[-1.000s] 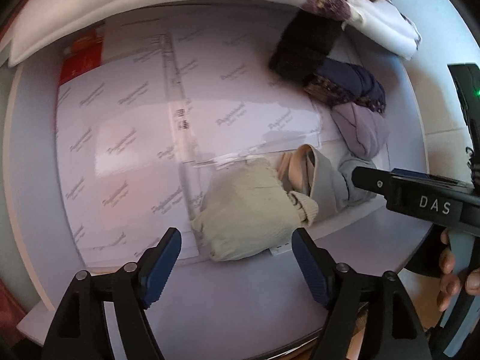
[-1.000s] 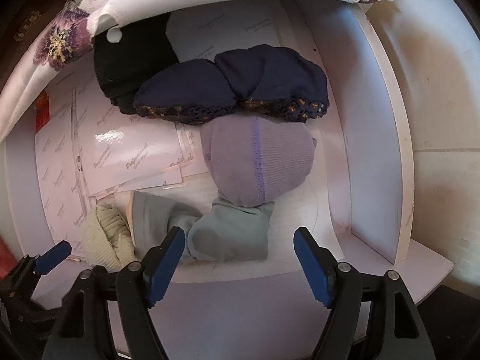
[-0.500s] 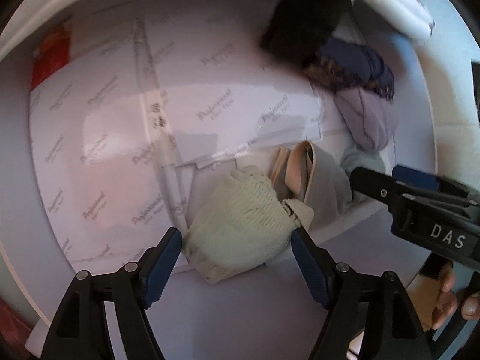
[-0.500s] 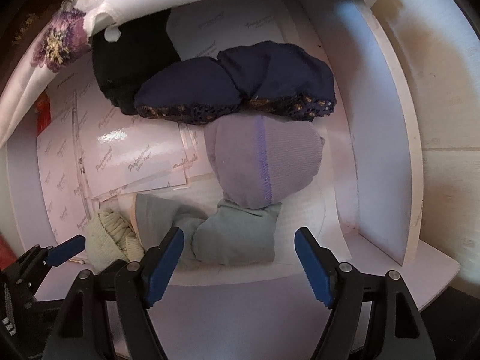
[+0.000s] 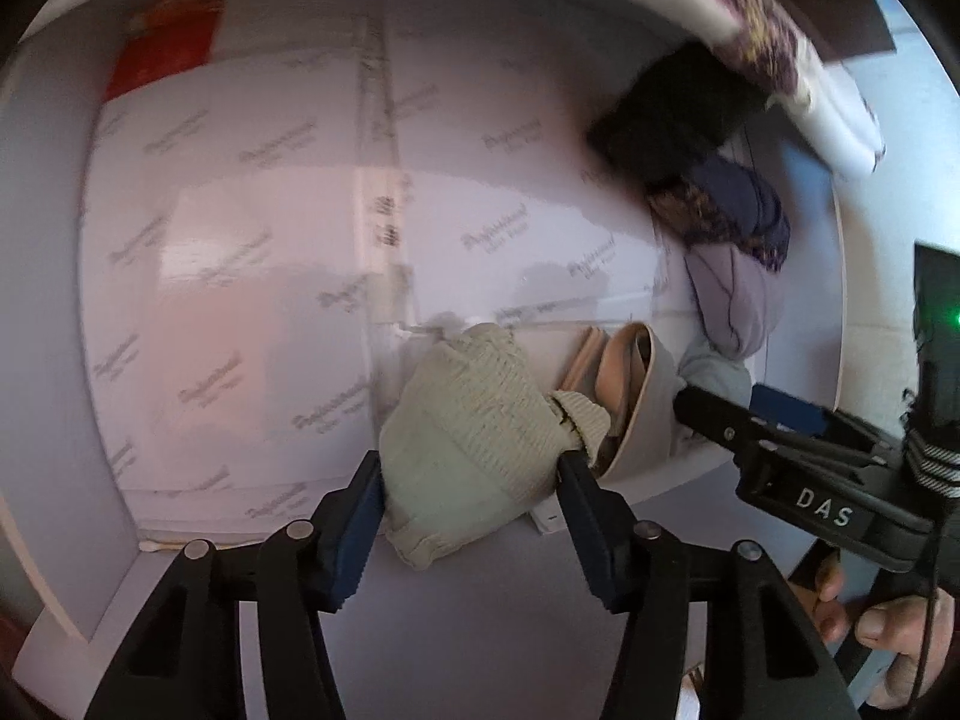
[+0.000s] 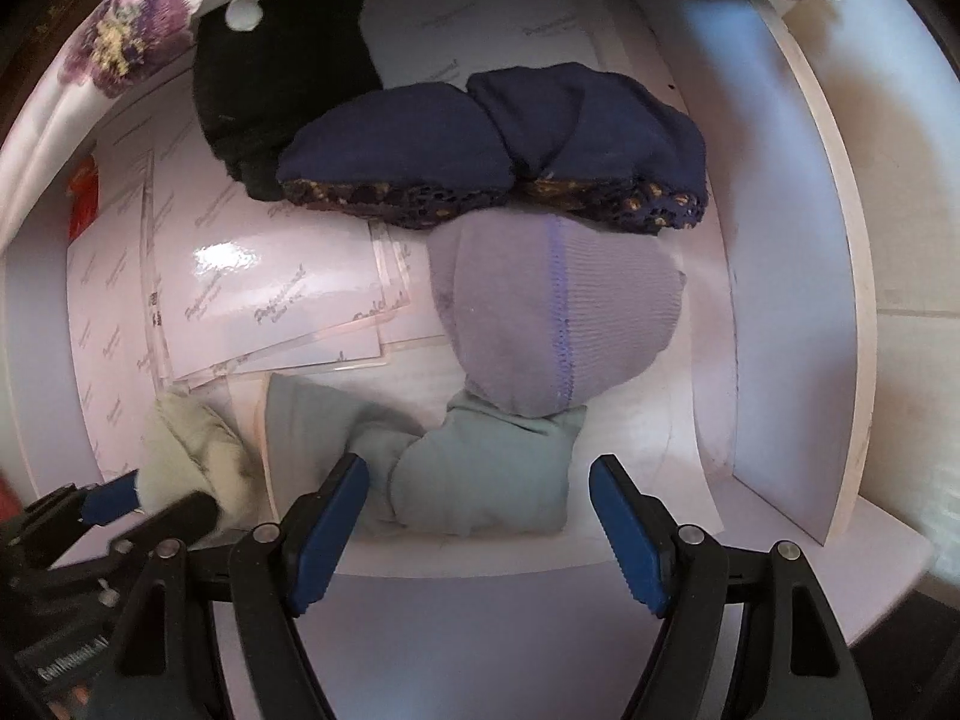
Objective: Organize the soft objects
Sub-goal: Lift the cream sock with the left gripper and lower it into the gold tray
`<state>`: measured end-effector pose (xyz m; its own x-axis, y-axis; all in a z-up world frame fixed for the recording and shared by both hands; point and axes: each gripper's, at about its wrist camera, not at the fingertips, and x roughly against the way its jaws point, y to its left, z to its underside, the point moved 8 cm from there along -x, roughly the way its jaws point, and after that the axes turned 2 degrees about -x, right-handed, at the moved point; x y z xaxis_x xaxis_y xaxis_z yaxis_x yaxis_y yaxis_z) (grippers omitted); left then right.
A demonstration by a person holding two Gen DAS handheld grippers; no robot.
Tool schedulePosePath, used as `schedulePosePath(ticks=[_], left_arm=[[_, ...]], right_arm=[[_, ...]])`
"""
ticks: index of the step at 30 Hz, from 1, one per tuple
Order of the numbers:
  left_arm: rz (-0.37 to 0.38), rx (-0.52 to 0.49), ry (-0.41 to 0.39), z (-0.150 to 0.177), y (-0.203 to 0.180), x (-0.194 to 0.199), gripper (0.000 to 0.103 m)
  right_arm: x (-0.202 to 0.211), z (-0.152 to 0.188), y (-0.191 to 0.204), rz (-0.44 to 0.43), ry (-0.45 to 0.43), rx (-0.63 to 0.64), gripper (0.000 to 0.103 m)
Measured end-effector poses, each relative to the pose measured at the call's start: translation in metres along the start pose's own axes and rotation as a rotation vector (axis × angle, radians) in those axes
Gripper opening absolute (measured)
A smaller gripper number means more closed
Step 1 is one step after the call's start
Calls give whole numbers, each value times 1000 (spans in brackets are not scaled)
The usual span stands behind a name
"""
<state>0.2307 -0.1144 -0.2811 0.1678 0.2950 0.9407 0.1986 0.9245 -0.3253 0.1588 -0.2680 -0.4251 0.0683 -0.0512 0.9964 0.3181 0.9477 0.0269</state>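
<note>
Left gripper has come down over the cream sock bundle, which sat clear ahead of its pads 1 second ago; its jaws are closing.

The bundle now lies between the 2 blue pads, at the front edge of the white drawer, beside the beige pair; contact looks made on both sides, though a firm squeeze cannot be confirmed. Close fully on the thick middle of the roll, not on the loose cuff near the right pad, then lift straight. Right gripper hangs open above the grey-green socks, gripping nothing. Keep it still and clear of the left gripper's path.
</note>
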Motion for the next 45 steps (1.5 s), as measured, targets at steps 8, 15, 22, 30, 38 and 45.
schedulePosePath(ticks=[8,15,22,30,38,45], left_arm=[[-13,-8,-173,-7,4,47,58],[-95,-36,-372,-16,2,101,58],[-148,-38,-519,-13,4,152,58],[-149,-36,-637,-22,-2,200,58],[-62,17,-726,-75,-4,254,58],[-74,49,-709,-138,-1,251,58]], right_arm=[[-9,5,22,-1,8,38,75],[-13,9,29,7,4,53,75],[-16,8,34,21,-2,73,75],[-11,9,37,30,-11,86,74],[-11,8,49,65,-26,130,74],[-13,8,52,52,-21,125,74]])
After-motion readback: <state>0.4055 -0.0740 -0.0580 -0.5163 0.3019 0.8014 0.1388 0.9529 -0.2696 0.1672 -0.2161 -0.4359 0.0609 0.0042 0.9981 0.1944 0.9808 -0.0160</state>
